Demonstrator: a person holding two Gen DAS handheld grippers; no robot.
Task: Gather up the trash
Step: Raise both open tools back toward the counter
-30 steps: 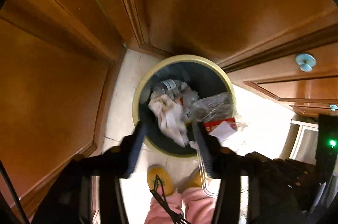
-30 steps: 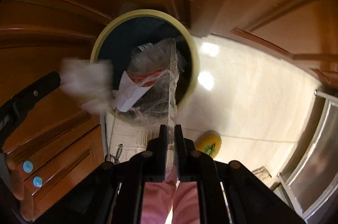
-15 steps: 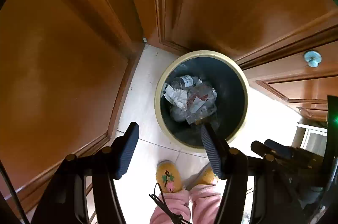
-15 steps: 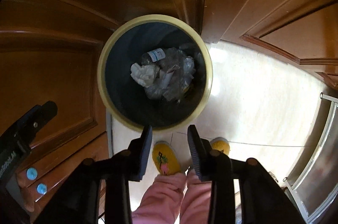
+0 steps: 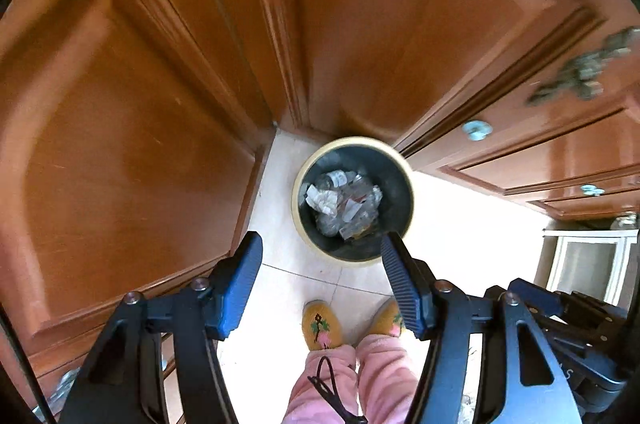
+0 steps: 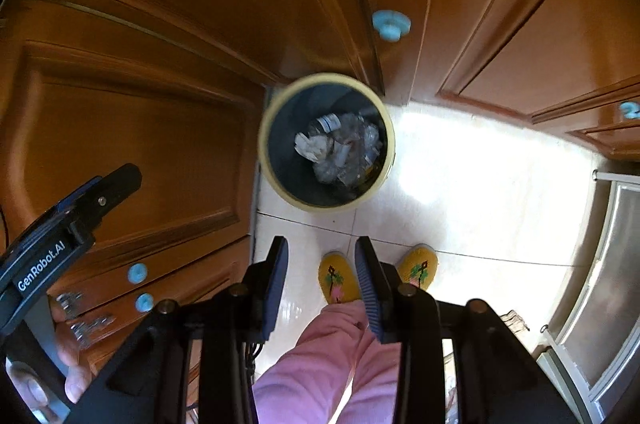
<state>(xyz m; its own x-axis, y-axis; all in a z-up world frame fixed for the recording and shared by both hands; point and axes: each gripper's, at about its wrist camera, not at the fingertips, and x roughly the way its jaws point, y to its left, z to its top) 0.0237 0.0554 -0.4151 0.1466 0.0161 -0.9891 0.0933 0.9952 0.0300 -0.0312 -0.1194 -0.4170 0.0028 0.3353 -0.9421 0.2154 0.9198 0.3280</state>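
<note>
Both my left gripper and right gripper hung wide and empty above the bin, trash dropped in, job looking about done.

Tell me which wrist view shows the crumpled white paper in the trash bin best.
The right wrist view: the crumpled white paper lies unobstructed in the trash bin, clear of that tool's fingers. The left wrist view shows the same paper smaller, with one finger of that tool overlapping the bin's near rim.
</note>
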